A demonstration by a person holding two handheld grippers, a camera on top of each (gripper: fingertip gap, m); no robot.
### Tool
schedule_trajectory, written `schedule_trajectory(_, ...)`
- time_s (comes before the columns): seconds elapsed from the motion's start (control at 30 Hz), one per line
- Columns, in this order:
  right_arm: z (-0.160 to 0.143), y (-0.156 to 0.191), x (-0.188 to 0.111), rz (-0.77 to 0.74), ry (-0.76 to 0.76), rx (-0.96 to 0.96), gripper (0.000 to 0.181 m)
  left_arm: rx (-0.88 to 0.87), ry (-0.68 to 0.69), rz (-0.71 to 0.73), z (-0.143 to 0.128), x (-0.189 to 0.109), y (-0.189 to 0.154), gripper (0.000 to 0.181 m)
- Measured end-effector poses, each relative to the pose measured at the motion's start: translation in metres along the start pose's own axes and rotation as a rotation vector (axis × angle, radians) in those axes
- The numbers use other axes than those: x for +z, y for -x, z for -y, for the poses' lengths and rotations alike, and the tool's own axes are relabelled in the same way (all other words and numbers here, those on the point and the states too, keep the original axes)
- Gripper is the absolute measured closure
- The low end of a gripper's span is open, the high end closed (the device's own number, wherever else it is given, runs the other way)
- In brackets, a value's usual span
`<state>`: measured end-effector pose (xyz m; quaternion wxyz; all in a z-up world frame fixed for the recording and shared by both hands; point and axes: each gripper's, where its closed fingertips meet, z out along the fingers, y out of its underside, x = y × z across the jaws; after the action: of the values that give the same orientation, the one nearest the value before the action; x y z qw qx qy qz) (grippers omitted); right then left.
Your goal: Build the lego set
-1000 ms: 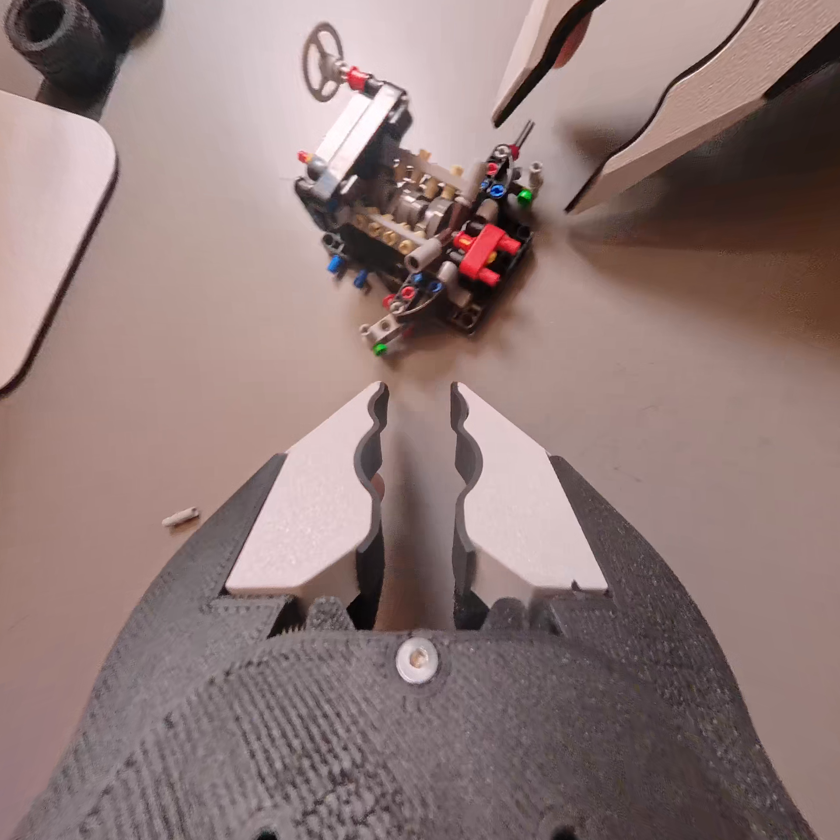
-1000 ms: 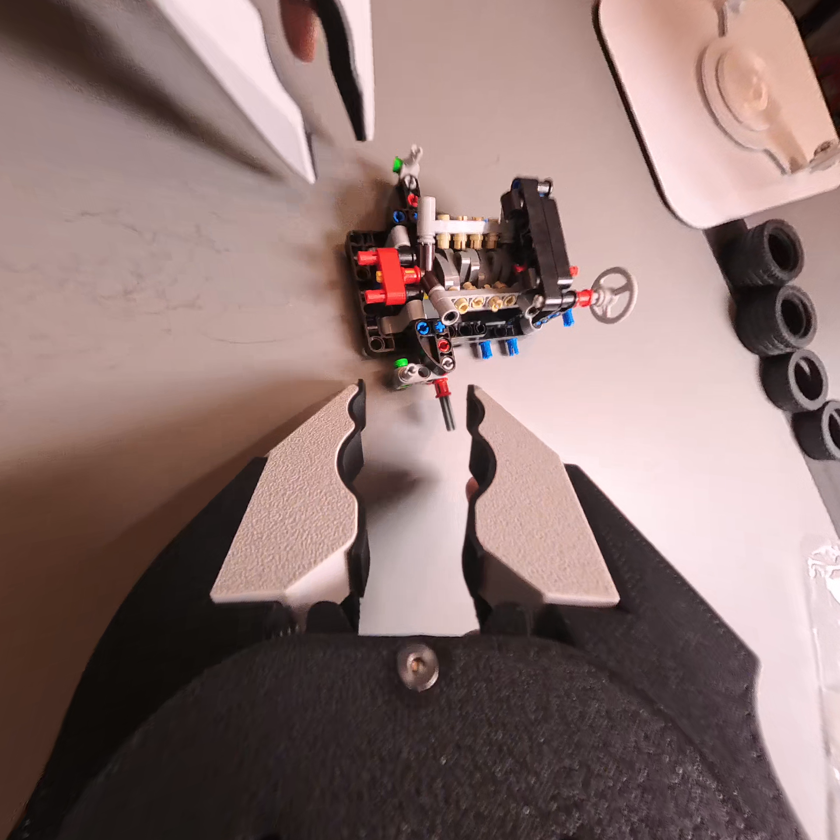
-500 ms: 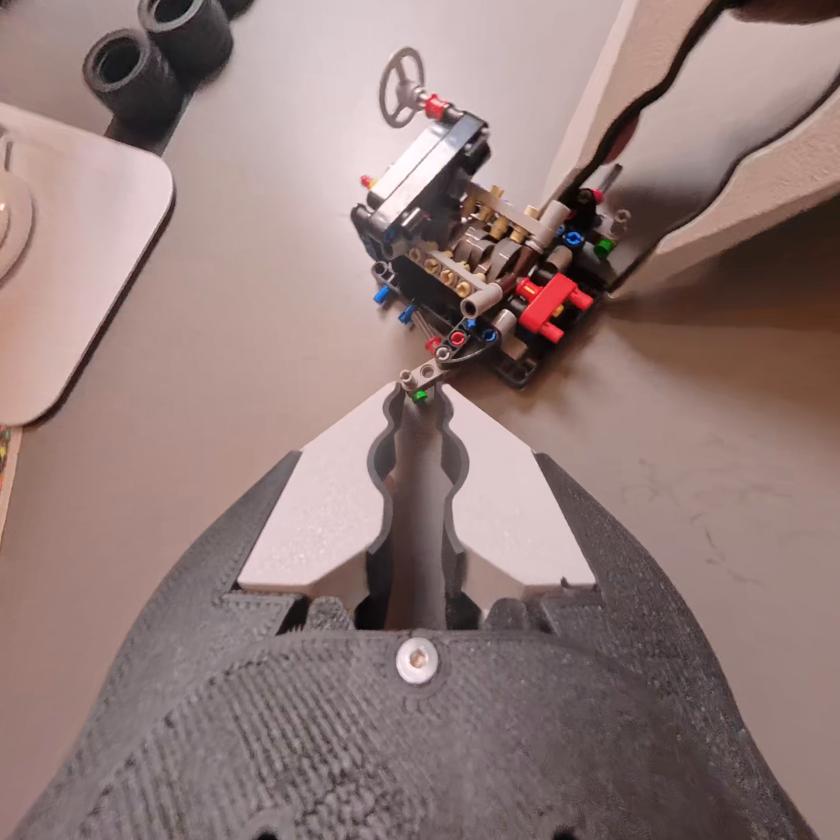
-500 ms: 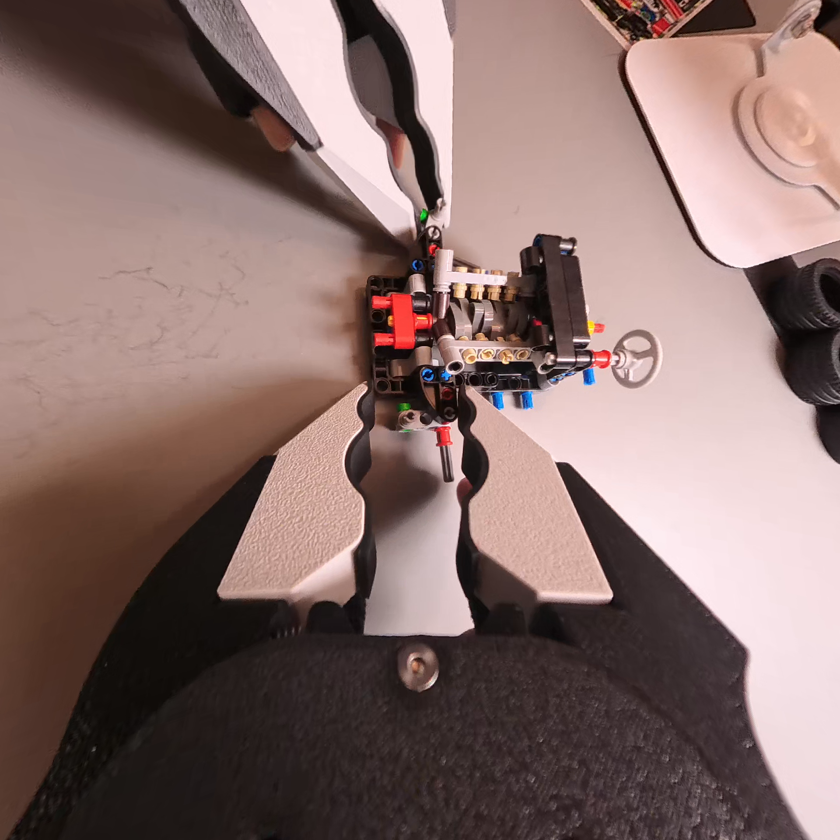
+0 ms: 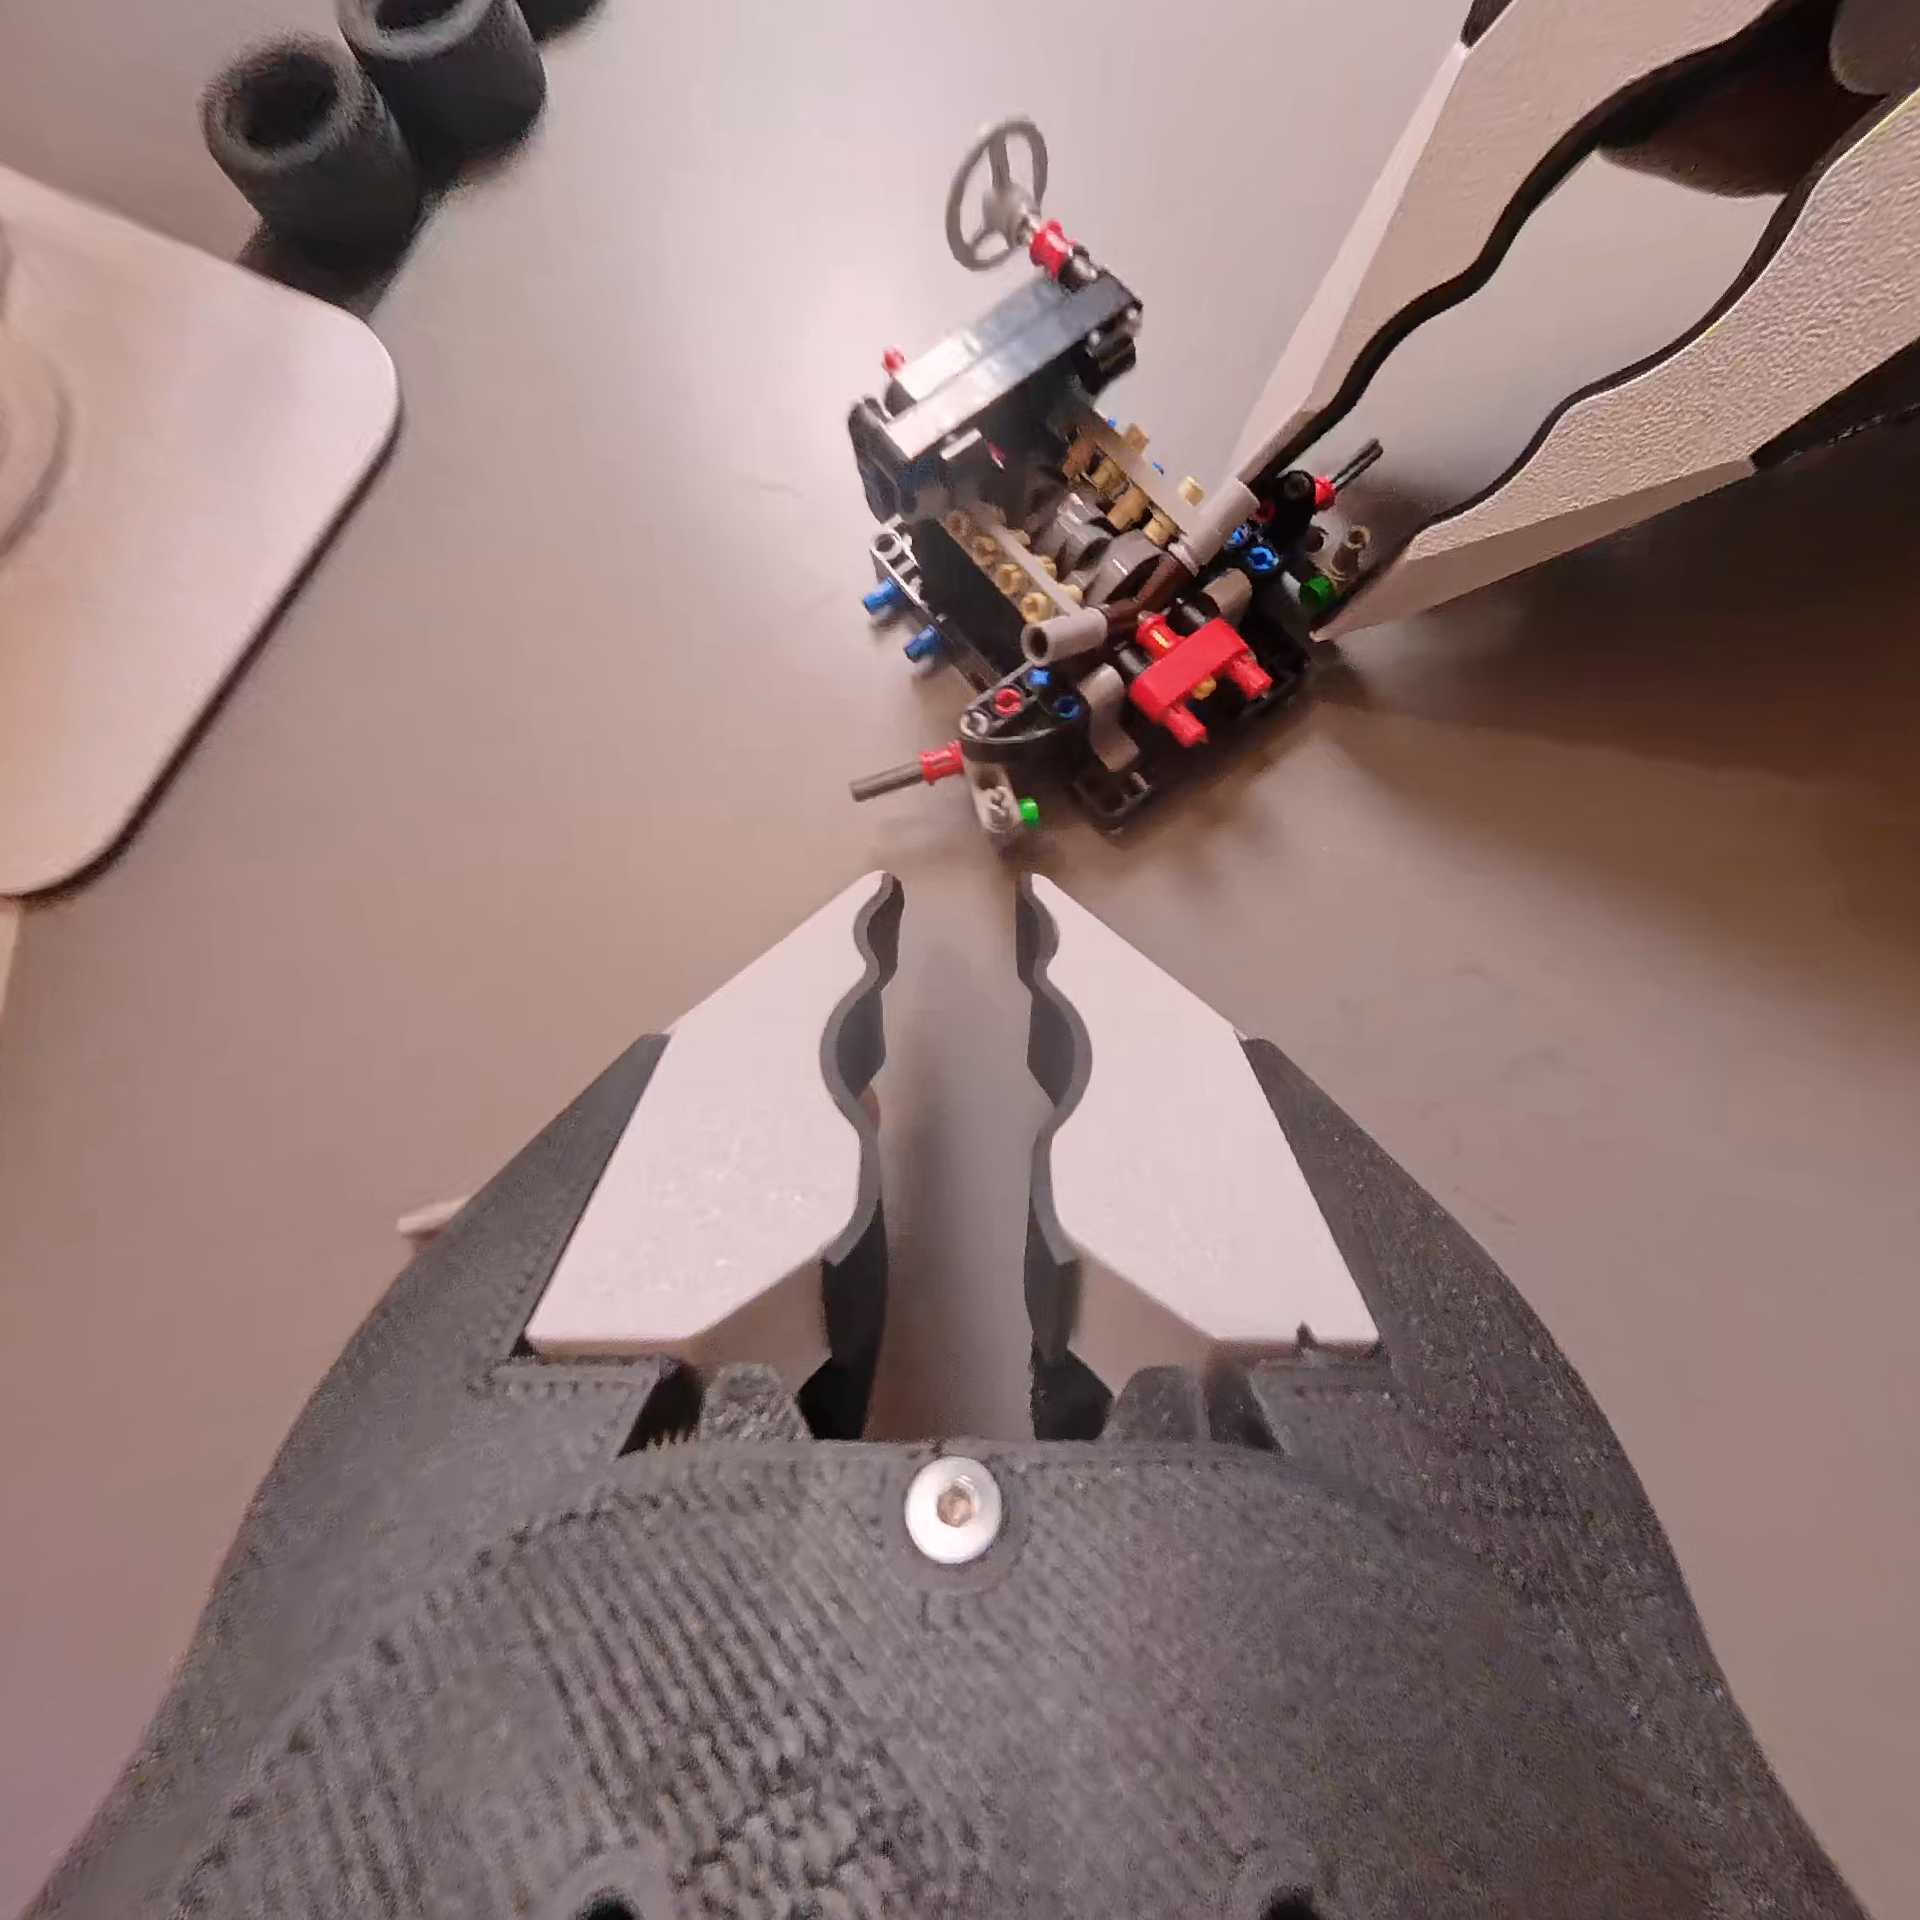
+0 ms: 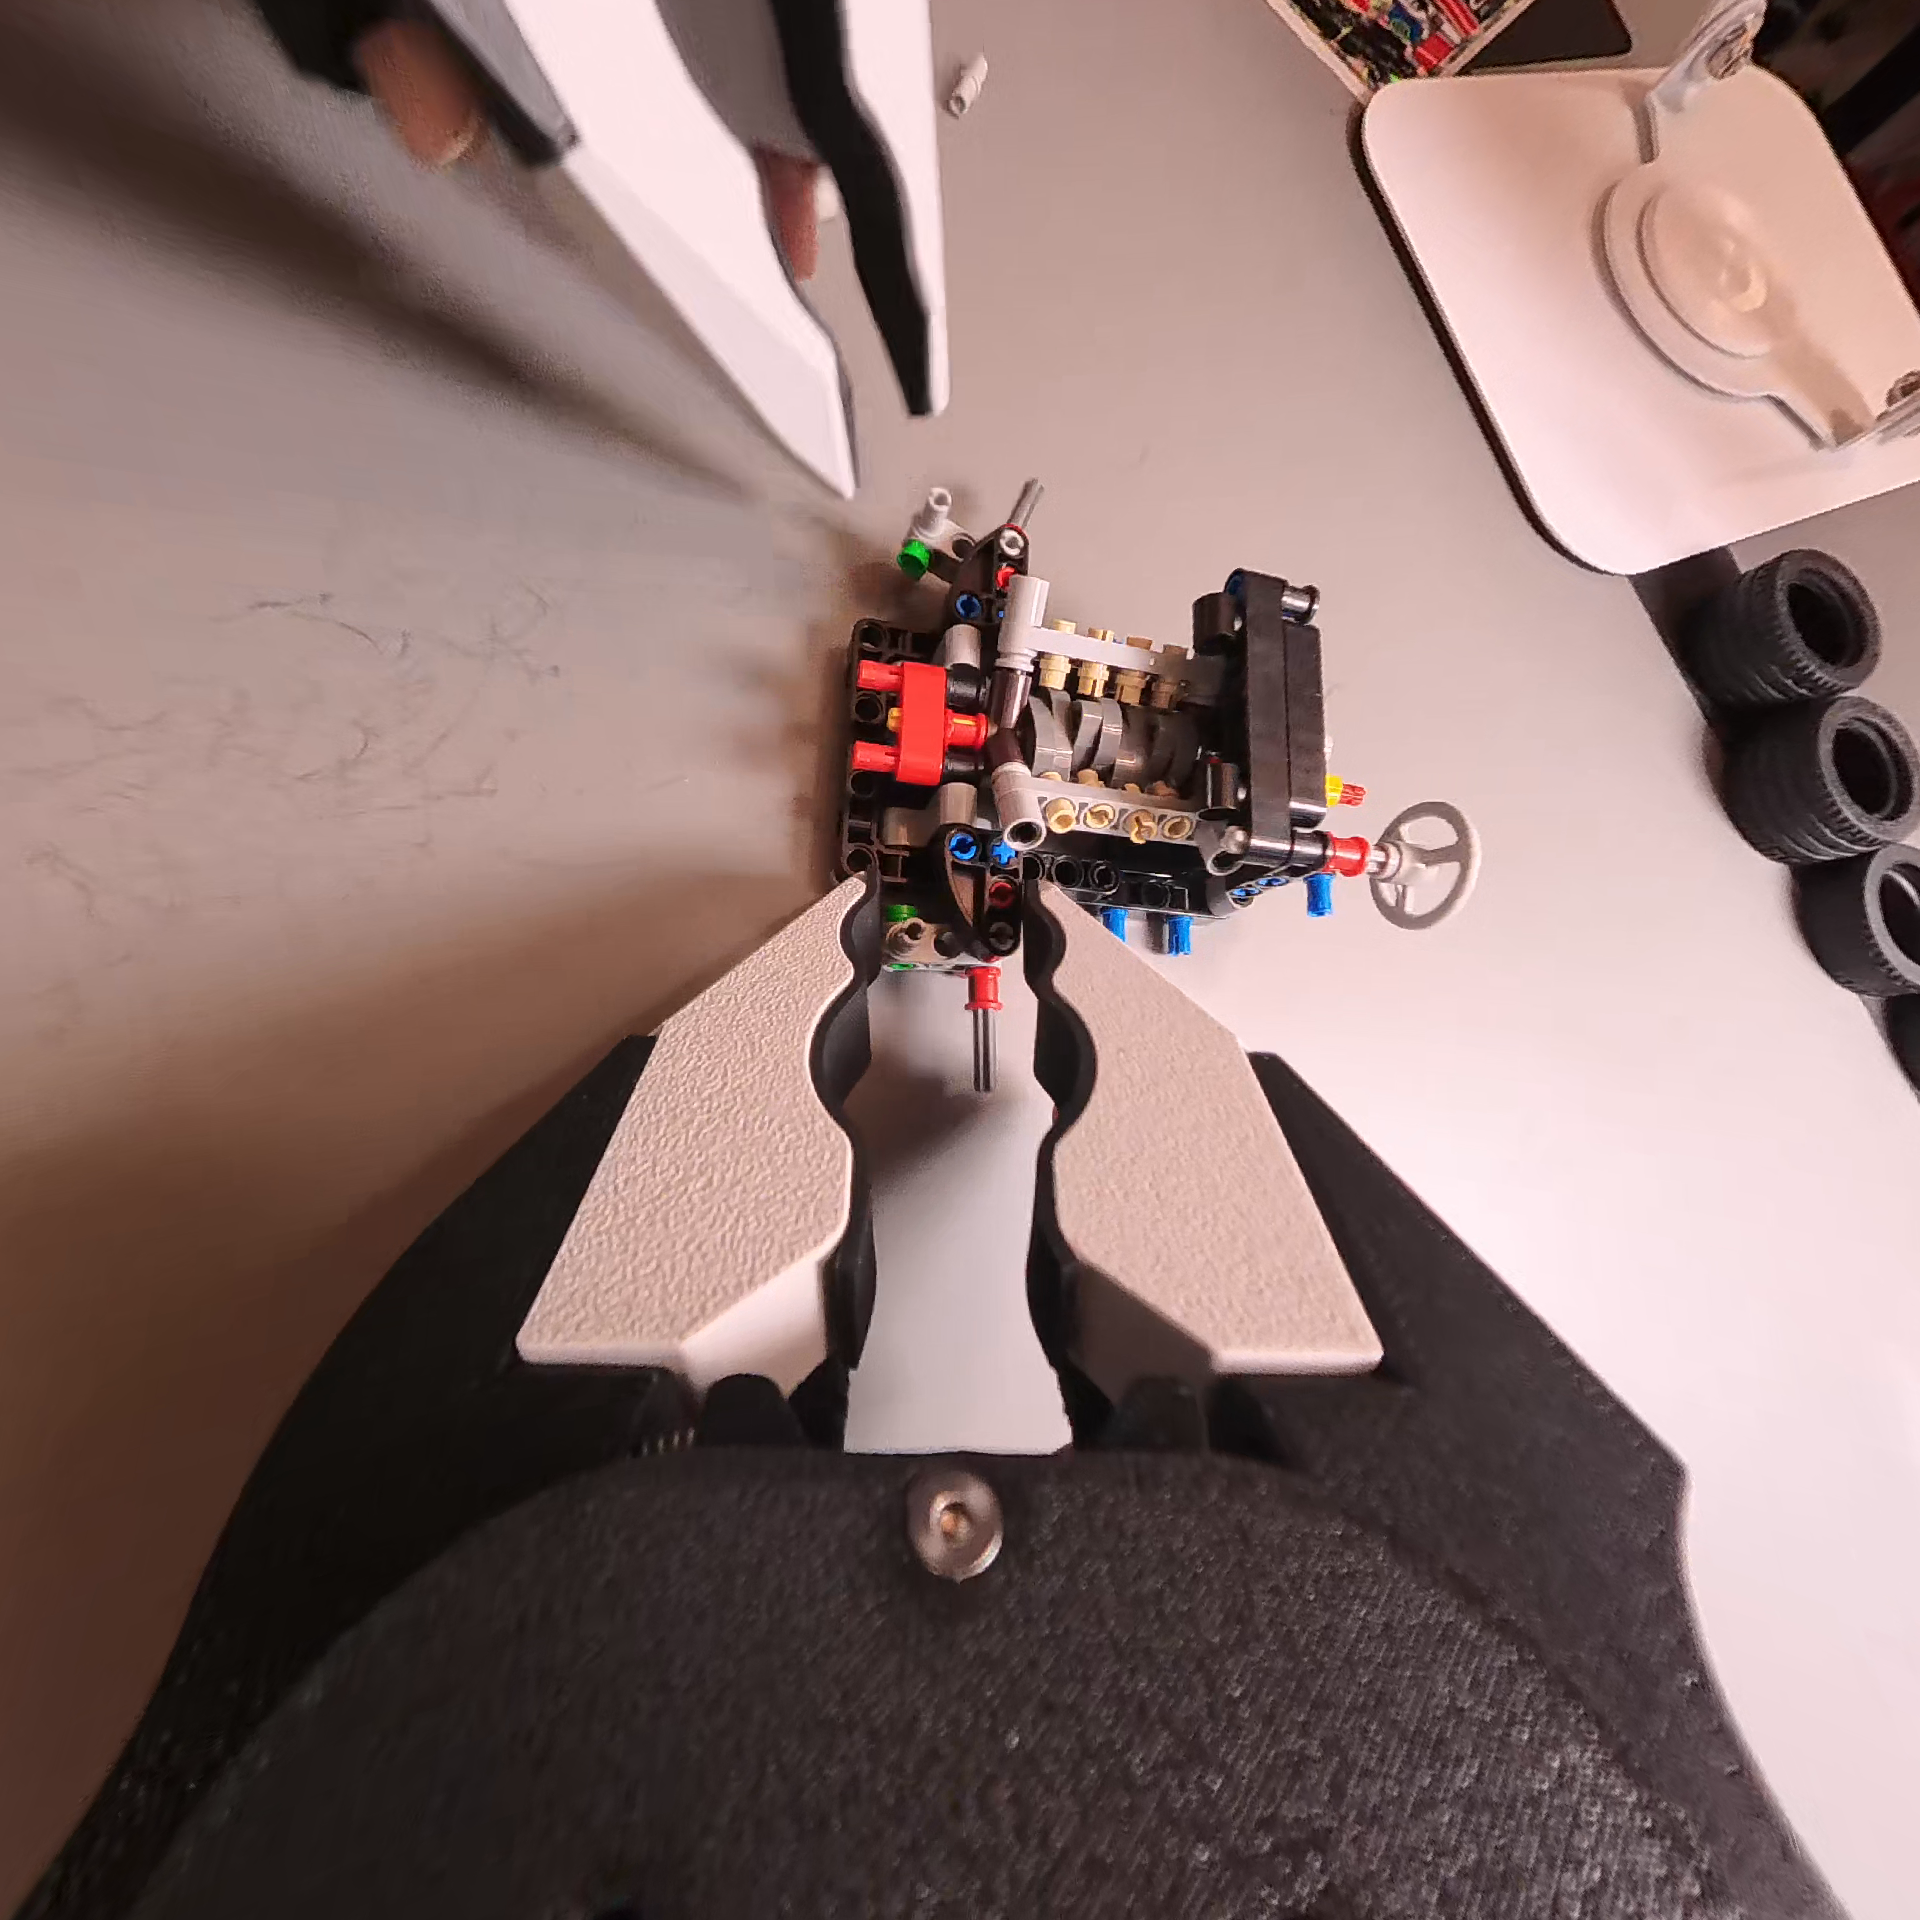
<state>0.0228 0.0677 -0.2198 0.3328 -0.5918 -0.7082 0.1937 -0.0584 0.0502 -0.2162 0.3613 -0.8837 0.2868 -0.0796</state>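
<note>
R gripper (image 6: pixel 945 899) is narrowed round the near black curved bit of the lego chassis (image 6: pixel 1081 748), mid-frame; whether the tips really clamp it, can't tell. Half a sec ago the L gripper (image 5: pixel 956 883) pinched the opposite green-pin end; now it's backed off toward lower centre of its view, jaws narrow, empty. Prob. a hand-over: R steadies, L free to fetch parts. Count: 1 steering wheel (image 6: pixel 1423 862), 4 tyres (image 6: pixel 1792 623) partly visible at right edge, 1 loose grey pin (image 6: pixel 966 83) up top.

Left gripper (image 5: pixel 956 883) backed off the model (image 5: pixel 1081 582) with jaws parted wider, right gripper (image 6: pixel 943 894) advanced, tips closing around model's near corner, model rotated slightly
</note>
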Motion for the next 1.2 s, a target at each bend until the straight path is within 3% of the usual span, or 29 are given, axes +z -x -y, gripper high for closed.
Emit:
schedule_trajectory(0.1,0.000,0.001,0.000,0.014,0.000,-0.016,0.155,0.050,-0.105,0.008,0.006,0.004,0.022,0.150)
schedule_trajectory(0.23,-0.001,0.001,0.000,0.020,0.007,-0.038,0.155,0.194,-0.171,-0.046,0.015,0.023,0.025,0.146)
schedule_trajectory(0.37,-0.003,0.000,0.000,0.011,0.017,-0.040,0.156,0.259,-0.144,-0.153,0.021,0.029,0.012,0.165)
schedule_trajectory(0.57,-0.004,-0.003,-0.002,0.008,0.007,-0.021,0.160,0.306,-0.100,-0.153,0.015,0.026,0.001,0.165)
schedule_trajectory(0.7,-0.004,-0.002,-0.002,0.004,0.004,-0.021,0.160,0.306,-0.043,-0.184,0.007,0.018,-0.007,0.160)
schedule_trajectory(0.93,-0.005,-0.001,-0.002,0.017,-0.001,-0.030,0.160,0.397,-0.040,-0.124,0.010,0.018,-0.003,0.134)
schedule_trajectory(1.2,-0.005,-0.002,-0.002,0.016,-0.003,-0.023,0.161,0.372,-0.053,-0.160,0.011,0.025,-0.012,0.171)
